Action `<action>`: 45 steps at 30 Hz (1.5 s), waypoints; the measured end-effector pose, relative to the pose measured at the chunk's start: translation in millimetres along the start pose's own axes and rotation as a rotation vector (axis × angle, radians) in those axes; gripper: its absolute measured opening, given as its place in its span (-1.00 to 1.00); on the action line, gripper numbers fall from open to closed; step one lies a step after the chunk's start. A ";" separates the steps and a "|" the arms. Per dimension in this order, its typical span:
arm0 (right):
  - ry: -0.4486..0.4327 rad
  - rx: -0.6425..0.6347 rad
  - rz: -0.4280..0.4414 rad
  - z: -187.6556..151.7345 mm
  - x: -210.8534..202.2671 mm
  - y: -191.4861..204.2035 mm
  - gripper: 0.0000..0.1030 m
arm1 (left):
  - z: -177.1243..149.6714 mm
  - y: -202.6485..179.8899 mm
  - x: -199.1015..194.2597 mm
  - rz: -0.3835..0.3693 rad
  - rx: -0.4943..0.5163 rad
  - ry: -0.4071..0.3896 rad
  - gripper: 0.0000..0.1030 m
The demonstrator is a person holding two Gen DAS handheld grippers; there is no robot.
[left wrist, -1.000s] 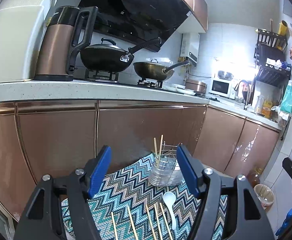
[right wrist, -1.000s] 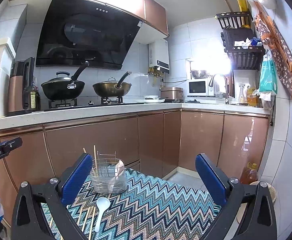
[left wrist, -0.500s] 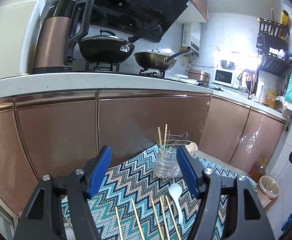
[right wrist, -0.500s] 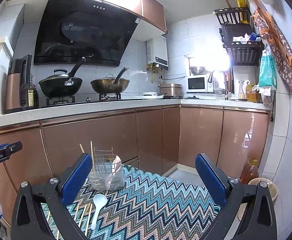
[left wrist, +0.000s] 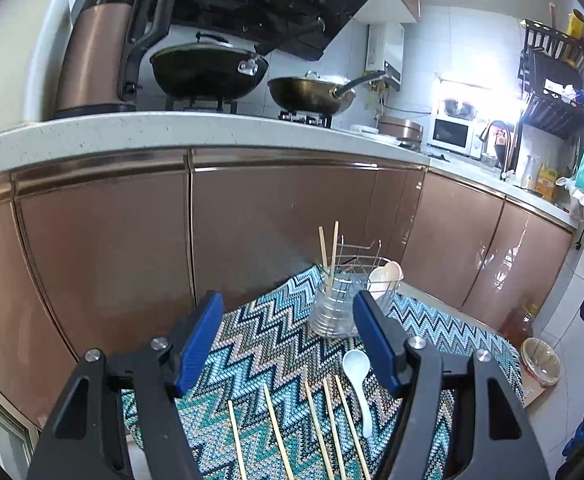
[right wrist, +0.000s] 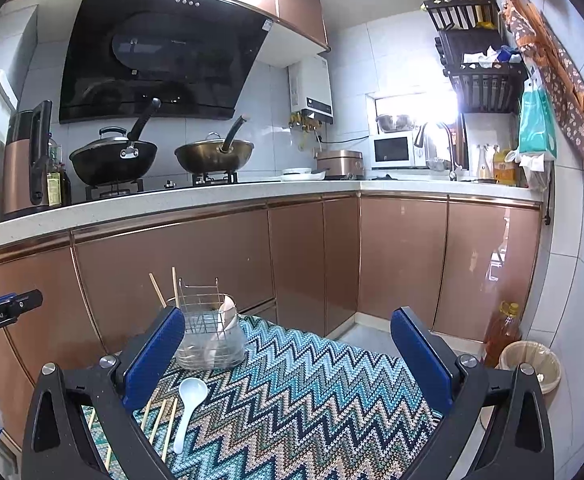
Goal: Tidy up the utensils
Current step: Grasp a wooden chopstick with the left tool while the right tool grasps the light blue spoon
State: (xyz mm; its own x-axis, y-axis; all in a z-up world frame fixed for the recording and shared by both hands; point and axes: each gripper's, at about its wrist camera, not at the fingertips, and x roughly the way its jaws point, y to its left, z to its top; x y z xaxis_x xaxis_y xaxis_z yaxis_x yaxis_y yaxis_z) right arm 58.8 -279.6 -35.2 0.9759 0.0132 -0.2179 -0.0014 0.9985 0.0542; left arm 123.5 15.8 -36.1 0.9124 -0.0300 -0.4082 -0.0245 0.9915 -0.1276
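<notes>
- We see the left gripper (left wrist: 287, 340) with its 2 blue pads spread wide and nothing held between them; it hangs above the zigzag mat (left wrist: 275, 344).
- We see the right gripper (right wrist: 287, 352) spread wider still, also holding nothing, above the right part of the same mat (right wrist: 312, 380).
- Just below the left gripper's opening, 5 loose chopsticks (left wrist: 316, 420) lie side by side on the mat, running toward the camera.
- A white spoon (left wrist: 358, 376) lies at the right end of that row, bowl pointing away, close beside the inner face of the left gripper's right pad.
- From the right wrist view, the same white spoon (right wrist: 187, 408) lies just right of the right gripper's left pad, with the chopsticks (right wrist: 159, 424) partly hidden behind that pad.
- Beyond the spoon, at the far edge of the mat, stands a clear utensil holder (left wrist: 340, 304) with a wire frame on top.
- We count 2 chopsticks (left wrist: 328, 256) standing tilted in the holder's left side and another white spoon (left wrist: 384, 280) leaning in its right side.
- Behind the mat run copper cabinet doors (right wrist: 400, 264) under a pale countertop (right wrist: 211, 200).
- On the counter we see 2 woks (right wrist: 113, 160) on the stove and a copper kettle (left wrist: 95, 44) at the left.
</notes>
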 end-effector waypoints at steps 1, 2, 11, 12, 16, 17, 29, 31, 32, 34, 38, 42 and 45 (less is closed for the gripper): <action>0.004 0.001 0.000 -0.7 3.0 -1.0 1.00 | -0.7 0.9 3.1 0.000 -0.002 0.008 0.27; 0.009 0.002 0.002 -1.4 6.4 -2.1 1.00 | -0.7 2.3 8.0 -0.005 -0.006 0.025 0.27; 0.115 0.006 0.062 -17.3 45.0 -3.9 1.00 | -15.1 26.5 55.2 -0.067 -0.075 0.203 0.27; 0.132 0.006 0.071 -20.4 50.8 -3.1 1.00 | -18.1 28.3 61.5 -0.074 -0.081 0.229 0.27; 0.211 0.008 0.131 -31.0 77.3 3.9 0.95 | -33.0 33.4 92.4 -0.133 -0.116 0.361 0.26; 0.238 0.004 0.154 -34.1 86.4 7.0 0.91 | -37.5 33.7 99.4 -0.150 -0.126 0.394 0.26; 0.595 0.016 0.460 -81.3 192.9 36.6 -0.09 | -84.8 -2.7 190.2 -0.344 -0.163 0.784 -0.25; 0.637 0.029 0.503 -88.5 207.3 39.1 -0.18 | -88.4 -8.9 202.9 -0.348 -0.161 0.821 -0.30; 0.662 0.035 0.524 -93.4 215.0 40.5 -0.20 | -90.6 -12.3 207.9 -0.342 -0.152 0.833 -0.33; 0.699 0.041 0.564 -99.8 228.2 43.0 -0.27 | -94.1 -17.2 217.7 -0.337 -0.142 0.861 -0.41; 0.772 0.040 0.635 -112.6 254.8 51.1 -0.35 | -99.9 -24.6 236.2 -0.306 -0.118 0.916 -0.55; 0.814 0.023 0.674 -118.6 275.8 58.9 -0.41 | -104.1 -27.9 250.7 -0.276 -0.115 0.953 -0.63; 0.841 -0.008 0.700 -123.7 290.8 66.3 -0.41 | -107.0 -29.6 260.5 -0.261 -0.120 0.973 -0.64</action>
State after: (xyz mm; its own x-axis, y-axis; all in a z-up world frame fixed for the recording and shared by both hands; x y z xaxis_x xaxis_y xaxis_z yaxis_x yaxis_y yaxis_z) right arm 315.5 -203.0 -215.5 0.2969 0.6067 -0.7374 -0.5018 0.7561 0.4201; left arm 318.2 -34.8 -235.4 0.1673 -0.3868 -0.9069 0.0386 0.9217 -0.3860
